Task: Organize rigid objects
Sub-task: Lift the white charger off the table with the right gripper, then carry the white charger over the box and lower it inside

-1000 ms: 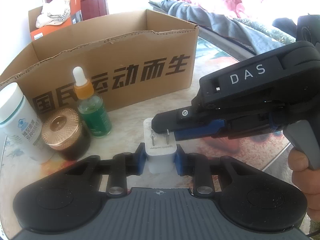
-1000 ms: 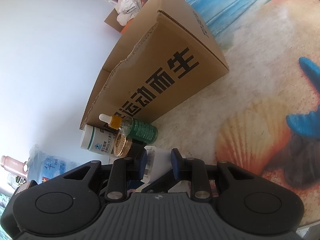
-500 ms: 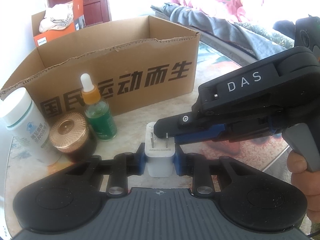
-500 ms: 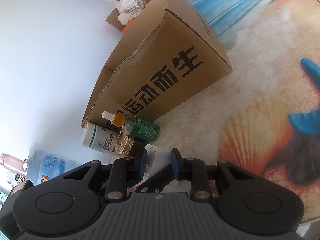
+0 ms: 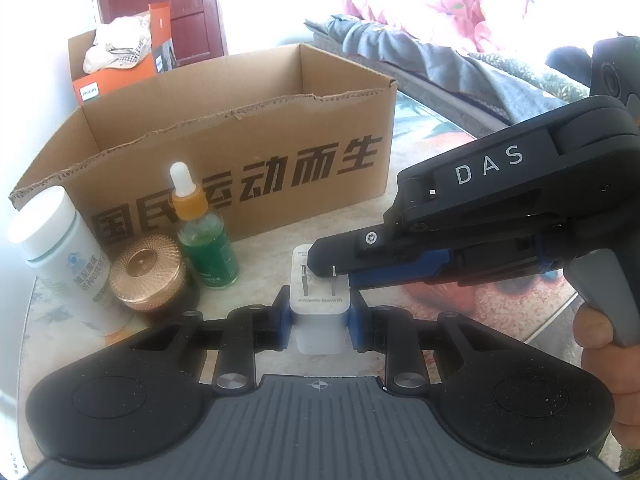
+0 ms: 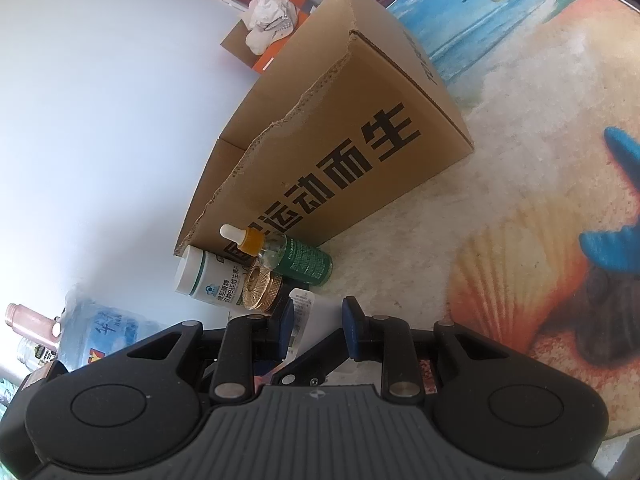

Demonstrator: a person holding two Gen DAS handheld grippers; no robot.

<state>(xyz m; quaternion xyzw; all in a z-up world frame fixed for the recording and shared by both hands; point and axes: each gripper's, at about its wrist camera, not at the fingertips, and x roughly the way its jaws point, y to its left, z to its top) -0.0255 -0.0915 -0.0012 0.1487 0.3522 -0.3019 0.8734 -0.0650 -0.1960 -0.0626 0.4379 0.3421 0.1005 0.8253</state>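
Observation:
A white charger plug (image 5: 318,330) stands prongs-up on the table, and both grippers grip it. My left gripper (image 5: 321,314) is shut on its lower body, with a blue pad on each side. My right gripper (image 5: 340,266) reaches in from the right and clamps its upper end beside the prongs. In the right wrist view the charger (image 6: 310,308) sits between the pads of my right gripper (image 6: 316,316). An open cardboard box (image 5: 240,160) with black lettering stands just behind it.
A green dropper bottle (image 5: 208,248), a copper-lidded jar (image 5: 146,276) and a white bottle (image 5: 64,264) stand left of the charger, against the box front. A hand (image 5: 604,352) holds the right gripper. An orange box with cloth (image 5: 120,68) and bedding (image 5: 440,48) lie beyond. A water jug (image 6: 100,332) is left of the table.
The left wrist view has shifted slightly, so the bottles and the box sit a little further right. Both grippers keep their hold on the charger.

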